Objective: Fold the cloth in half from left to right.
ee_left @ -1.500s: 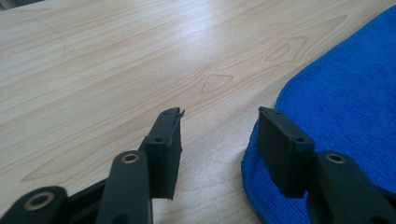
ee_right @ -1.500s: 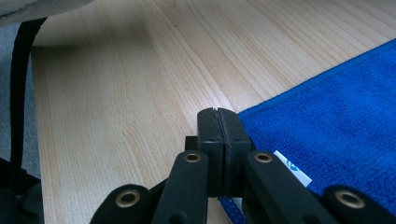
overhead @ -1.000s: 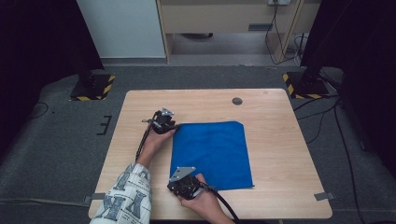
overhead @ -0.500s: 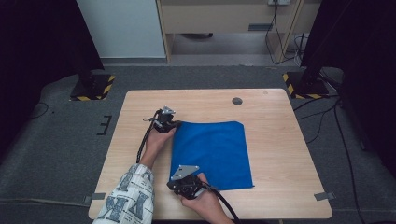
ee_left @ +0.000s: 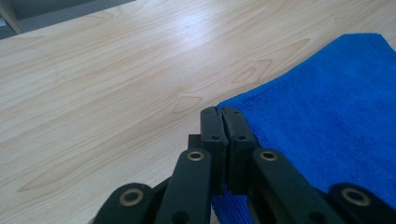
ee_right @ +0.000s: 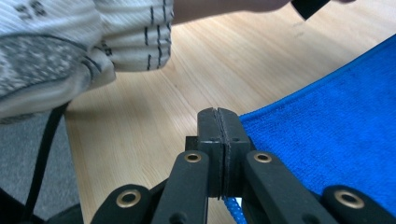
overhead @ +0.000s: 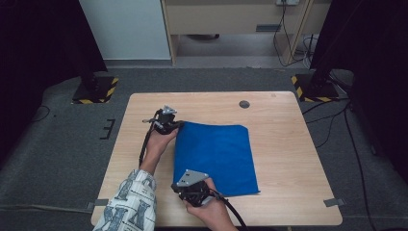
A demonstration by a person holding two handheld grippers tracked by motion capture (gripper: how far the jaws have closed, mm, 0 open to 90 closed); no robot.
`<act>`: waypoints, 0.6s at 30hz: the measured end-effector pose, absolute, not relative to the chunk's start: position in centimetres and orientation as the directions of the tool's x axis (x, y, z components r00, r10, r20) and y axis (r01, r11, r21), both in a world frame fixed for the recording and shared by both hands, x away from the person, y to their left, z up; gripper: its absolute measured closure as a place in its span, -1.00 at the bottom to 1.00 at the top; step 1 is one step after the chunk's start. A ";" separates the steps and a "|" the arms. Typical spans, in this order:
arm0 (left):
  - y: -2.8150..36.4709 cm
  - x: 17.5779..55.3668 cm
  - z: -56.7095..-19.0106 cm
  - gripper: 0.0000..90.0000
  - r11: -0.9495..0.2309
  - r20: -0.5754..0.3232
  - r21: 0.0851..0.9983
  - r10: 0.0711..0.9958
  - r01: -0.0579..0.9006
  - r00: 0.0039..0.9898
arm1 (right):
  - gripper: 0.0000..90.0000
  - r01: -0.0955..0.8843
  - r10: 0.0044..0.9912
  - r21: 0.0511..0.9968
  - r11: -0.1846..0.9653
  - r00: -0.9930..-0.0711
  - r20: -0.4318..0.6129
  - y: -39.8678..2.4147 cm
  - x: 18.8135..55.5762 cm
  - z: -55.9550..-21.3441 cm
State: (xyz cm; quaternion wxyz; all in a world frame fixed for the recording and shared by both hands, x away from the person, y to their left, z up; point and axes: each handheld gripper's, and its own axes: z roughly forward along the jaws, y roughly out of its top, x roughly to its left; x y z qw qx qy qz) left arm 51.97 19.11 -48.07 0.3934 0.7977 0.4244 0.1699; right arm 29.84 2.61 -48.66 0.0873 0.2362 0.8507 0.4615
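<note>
Jaws of each tool (ee_left: 223, 114) (ee_right: 218, 114) pinch the blue cloth (overhead: 215, 156), hiding its gripped corners.

The left gripper (overhead: 176, 124) is held in the person's left hand (overhead: 158, 142) at the far left part of the high view, with the patterned sleeve (overhead: 129, 202) of that forearm entering from the bottom edge. Its fingers (ee_left: 212, 128) are seen pressed together, having just been closing, and a blue cloth (overhead: 214, 156) corner is pinched between them. The right gripper (overhead: 185, 180) is gripped by the right hand (overhead: 211, 211) near the bottom of the high view, a grey three-cornered plate on top and a cable trailing toward the person. Its fingers (ee_right: 208, 128) are likewise closed flat against each other, with the near cloth corner clamped between them.
</note>
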 end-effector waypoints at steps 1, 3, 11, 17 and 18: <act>19.3 52.0 -47.9 0.96 -0.331 -0.064 0.771 0.810 0.545 0.583 | 0.99 0.316 0.484 0.830 0.459 -0.872 0.065 2.7 29.7 -48.5; 19.5 52.0 -47.6 0.96 -0.334 -0.062 0.768 0.811 0.546 0.582 | 0.99 0.304 0.485 0.835 0.458 -0.873 0.052 2.9 29.5 -48.3; 20.1 52.0 -46.4 0.96 -0.344 -0.049 0.766 0.811 0.543 0.583 | 0.99 0.284 0.477 0.849 0.445 -0.878 0.043 4.0 29.1 -47.4; 21.0 51.9 -46.0 0.96 -0.338 -0.052 0.767 0.815 0.546 0.577 | 0.99 0.272 0.477 0.857 0.438 -0.878 0.035 4.9 28.8 -46.8; 21.2 51.9 -45.9 0.96 -0.340 -0.050 0.766 0.814 0.545 0.578 | 0.99 0.272 0.477 0.858 0.436 -0.878 0.037 5.0 28.8 -46.8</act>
